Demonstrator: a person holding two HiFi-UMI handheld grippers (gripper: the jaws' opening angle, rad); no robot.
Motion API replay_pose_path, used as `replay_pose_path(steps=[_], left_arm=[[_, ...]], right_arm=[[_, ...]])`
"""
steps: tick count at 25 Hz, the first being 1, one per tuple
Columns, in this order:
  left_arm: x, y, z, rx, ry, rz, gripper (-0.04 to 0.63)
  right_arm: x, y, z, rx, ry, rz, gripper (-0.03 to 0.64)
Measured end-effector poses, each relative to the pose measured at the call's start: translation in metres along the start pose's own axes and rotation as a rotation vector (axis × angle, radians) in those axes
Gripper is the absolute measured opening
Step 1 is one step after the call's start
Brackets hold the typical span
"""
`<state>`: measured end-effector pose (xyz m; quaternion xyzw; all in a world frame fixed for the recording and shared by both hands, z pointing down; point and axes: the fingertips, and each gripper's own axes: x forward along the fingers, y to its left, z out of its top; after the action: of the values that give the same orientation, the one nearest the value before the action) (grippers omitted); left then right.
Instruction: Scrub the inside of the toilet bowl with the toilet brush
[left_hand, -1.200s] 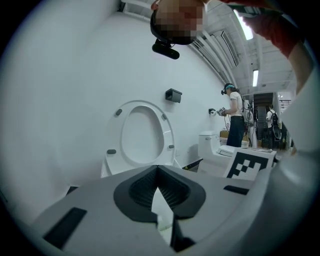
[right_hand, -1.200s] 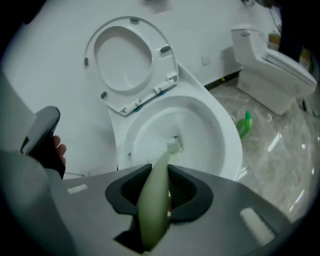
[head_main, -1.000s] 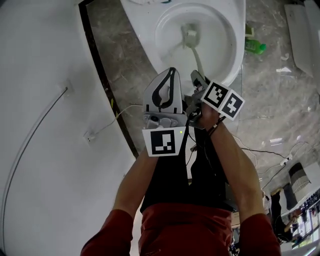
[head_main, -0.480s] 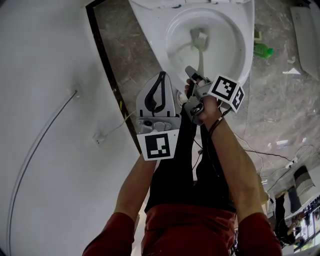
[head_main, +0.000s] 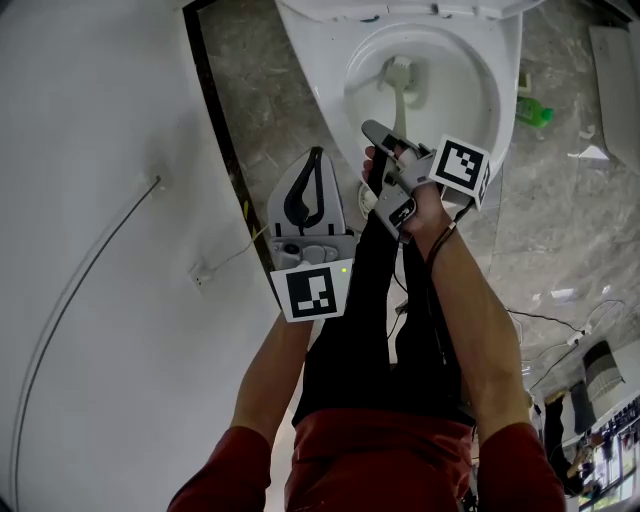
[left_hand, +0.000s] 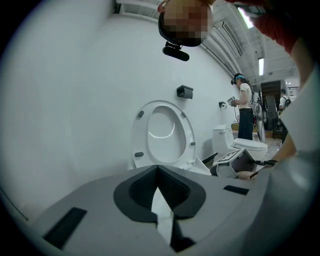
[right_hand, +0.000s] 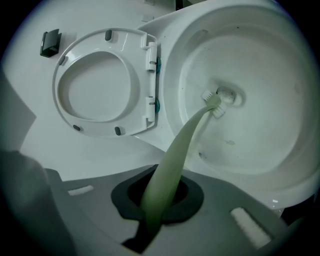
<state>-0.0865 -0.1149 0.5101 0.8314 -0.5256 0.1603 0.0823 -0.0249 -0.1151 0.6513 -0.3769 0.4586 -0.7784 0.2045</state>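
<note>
Between right gripper (right_hand: 159, 201) fingers (right_hand: 191, 198): toilet brush (right_hand: 186, 144) clamped, head inside bowl (right_hand: 262, 150).

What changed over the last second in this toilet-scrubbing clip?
The right hand-held gripper has just been closing its jaws and now clamps the toilet brush by its handle. The brush head stays down in the toilet bowl; the left hand-held gripper stays shut and empty.

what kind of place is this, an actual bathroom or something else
Probably a workshop or test hall, not a home bathroom: a toilet with its seat raised, a second toilet standing in the open beyond it, and strip lights on a high ceiling above another person.
</note>
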Motion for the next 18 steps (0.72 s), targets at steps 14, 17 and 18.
replay_pose_path(steps=[14, 17, 18], left_arm=[[0.0, -0.018, -0.008, -0.018, 0.007, -0.006, 0.005], [-0.001, -0.026, -0.011, -0.029, 0.008, -0.007, 0.005], [-0.001, -0.028, -0.011, -0.034, 0.007, -0.005, 0.005]], right_arm=[[-0.039, -0.061, -0.012, -0.245, 0.203, -0.276, 0.006], [-0.047, -0.061, -0.011, -0.263, 0.239, -0.275, 0.006], [-0.048, -0.061, -0.008, -0.256, 0.242, -0.268, 0.006]])
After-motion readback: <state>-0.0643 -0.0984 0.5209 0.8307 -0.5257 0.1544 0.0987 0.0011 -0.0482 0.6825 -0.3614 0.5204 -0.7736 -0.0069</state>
